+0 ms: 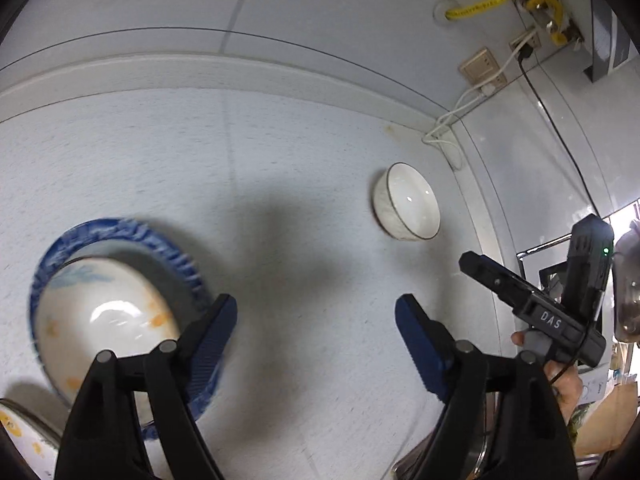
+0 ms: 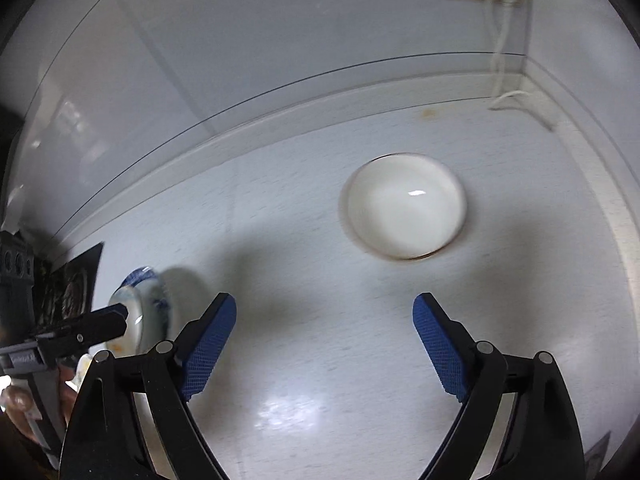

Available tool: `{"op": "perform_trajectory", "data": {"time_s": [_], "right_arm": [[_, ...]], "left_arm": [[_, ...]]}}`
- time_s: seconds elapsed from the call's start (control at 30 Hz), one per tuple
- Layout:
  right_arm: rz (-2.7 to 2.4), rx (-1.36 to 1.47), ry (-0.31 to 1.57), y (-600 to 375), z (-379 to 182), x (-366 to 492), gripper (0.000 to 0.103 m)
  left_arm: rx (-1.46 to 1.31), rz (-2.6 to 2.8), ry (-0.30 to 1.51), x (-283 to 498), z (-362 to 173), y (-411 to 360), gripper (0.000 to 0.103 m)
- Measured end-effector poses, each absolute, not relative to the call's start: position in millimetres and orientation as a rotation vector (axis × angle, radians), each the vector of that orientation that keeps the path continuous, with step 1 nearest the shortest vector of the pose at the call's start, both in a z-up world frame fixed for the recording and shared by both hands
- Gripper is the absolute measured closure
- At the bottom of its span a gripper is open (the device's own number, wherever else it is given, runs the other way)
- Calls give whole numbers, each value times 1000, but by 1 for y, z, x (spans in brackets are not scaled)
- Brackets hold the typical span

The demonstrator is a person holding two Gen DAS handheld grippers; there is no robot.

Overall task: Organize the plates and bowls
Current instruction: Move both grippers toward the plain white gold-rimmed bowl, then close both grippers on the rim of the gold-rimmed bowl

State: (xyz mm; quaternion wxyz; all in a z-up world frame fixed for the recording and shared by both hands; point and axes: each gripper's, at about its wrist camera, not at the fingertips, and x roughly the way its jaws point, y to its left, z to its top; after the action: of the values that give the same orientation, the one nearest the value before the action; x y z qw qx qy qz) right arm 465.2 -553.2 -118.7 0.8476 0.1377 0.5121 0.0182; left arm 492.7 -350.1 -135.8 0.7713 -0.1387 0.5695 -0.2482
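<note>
- Two grippers in view: left gripper (image 1: 316,320) above the counter (image 1: 280,160), jaws spread wide, nothing between them
- Right gripper (image 2: 324,320) likewise over the counter (image 2: 320,360), jaws wide apart and empty
- One blue-rimmed plate (image 1: 176,256) on the counter at the left, just beside the left gripper's left finger
- One patterned bowl (image 1: 104,320), white with orange and pale blue marks, sitting in that plate; seen edge-on and blurred from the right wrist (image 2: 128,320)
- One plain white bowl (image 1: 406,206) with a thin dark rim, upright and alone near the counter's back right corner, well apart from the plate; ahead of the right gripper and a little right (image 2: 404,206)
- Part of one more dish with orange spots (image 1: 20,436) at the lower left edge, too cut off to tell plate from bowl
- Two wall sockets (image 1: 482,66) on the tiled wall, white cables (image 1: 444,128) trailing down to the counter
- One yellow hose (image 1: 480,4) high on the wall
</note>
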Motion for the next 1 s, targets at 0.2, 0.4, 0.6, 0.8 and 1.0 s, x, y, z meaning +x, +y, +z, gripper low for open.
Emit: {"op": "perform_trajectory", "data": {"time_s": [0.2, 0.4, 0.6, 0.8, 1.0], "right_arm": [[-34, 348, 1091, -599, -135, 491, 16], [-22, 366, 1120, -628, -152, 524, 16], [-7, 353, 1173, -638, -177, 547, 22], [16, 368, 1234, -642, -204, 560, 54], [29, 411, 1266, -648, -223, 561, 90]], "left_arm": [[-302, -544, 1265, 523, -162, -420, 22], [-375, -514, 1274, 560, -182, -455, 22], [-376, -487, 1330, 586, -214, -486, 32], [-408, -494, 1393, 598, -245, -500, 54], [-422, -568, 1402, 603, -251, -514, 83]]}}
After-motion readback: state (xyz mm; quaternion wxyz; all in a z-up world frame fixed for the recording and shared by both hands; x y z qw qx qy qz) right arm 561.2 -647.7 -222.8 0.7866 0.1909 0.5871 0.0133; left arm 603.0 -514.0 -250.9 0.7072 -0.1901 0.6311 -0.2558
